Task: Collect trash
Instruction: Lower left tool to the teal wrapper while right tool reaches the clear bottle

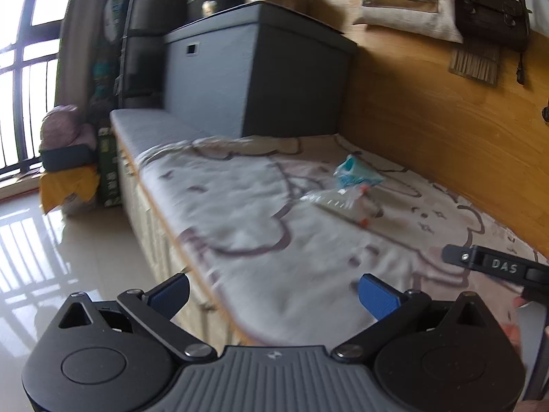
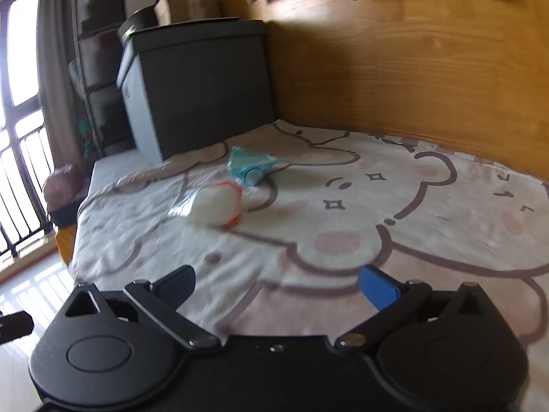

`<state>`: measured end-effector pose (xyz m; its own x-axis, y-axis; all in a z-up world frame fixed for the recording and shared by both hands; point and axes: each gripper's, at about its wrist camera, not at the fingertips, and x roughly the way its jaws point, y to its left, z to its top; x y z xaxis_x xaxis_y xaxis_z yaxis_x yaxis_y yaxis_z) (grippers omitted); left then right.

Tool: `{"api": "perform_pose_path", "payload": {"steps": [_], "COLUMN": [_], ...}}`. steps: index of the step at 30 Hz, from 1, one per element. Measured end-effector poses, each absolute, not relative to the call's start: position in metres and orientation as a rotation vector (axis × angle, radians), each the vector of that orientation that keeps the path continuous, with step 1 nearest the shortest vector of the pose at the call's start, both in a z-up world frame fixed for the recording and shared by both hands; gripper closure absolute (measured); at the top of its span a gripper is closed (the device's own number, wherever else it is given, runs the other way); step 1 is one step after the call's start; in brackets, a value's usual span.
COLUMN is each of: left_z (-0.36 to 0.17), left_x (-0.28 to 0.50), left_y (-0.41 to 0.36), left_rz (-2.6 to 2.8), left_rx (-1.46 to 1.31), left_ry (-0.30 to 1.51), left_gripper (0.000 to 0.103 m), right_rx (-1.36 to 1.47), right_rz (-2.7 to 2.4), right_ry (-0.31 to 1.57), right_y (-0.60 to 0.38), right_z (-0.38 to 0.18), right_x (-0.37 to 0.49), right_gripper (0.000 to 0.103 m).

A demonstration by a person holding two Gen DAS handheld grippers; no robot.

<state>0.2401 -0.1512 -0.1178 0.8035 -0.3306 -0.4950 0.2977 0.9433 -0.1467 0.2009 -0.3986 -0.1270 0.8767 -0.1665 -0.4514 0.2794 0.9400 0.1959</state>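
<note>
Both my left gripper [image 1: 272, 292] and right gripper [image 2: 276, 286] hang spread and empty. Ahead of the right one, on the blanket [image 2: 343, 240], lie a teal wrapper [image 2: 252, 166] and what looks like a white-and-orange wrapper [image 2: 216, 207] (blurred): light, crinkly; I'd pinch a crumpled edge.

Daylight from the window [image 1: 20, 34] at left; motion-blurred, fisheye-warped edges.

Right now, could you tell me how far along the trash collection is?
Nothing looks collected yet. Both the left gripper and right gripper are open and empty. The teal wrapper and the white-and-orange piece beside it lie on the blanket, waiting for pickup.
</note>
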Motion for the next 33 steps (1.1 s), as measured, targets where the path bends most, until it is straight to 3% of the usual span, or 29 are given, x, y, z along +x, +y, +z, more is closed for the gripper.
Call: {"api": "perform_pose_path", "payload": {"steps": [11,23,30,33], "left_z": [-0.094,-0.079,-0.084,-0.093], "left_x": [0.316,0.405,0.457,0.482], "left_y": [-0.218,-0.276,-0.326,-0.342], "left_rz": [-0.473,-0.549,-0.604,-0.597], "left_rx": [-0.073,-0.111,-0.074,-0.079], "left_ry": [0.485,0.57,0.658,0.72], "left_gripper": [0.0,0.0,0.0,0.0], "right_rx": [0.613,0.67,0.676,0.726], "right_rz": [-0.067,0.062,0.155,0.164], "right_ry": [0.368,0.404,0.436,0.433], "right_y": [-0.455,-0.467,-0.471,-0.477], "right_z": [-0.162,-0.177,-0.182,-0.187], "right_x": [0.286,0.356,0.378,0.378], "right_gripper": [0.002,0.032,0.043,0.057]}}
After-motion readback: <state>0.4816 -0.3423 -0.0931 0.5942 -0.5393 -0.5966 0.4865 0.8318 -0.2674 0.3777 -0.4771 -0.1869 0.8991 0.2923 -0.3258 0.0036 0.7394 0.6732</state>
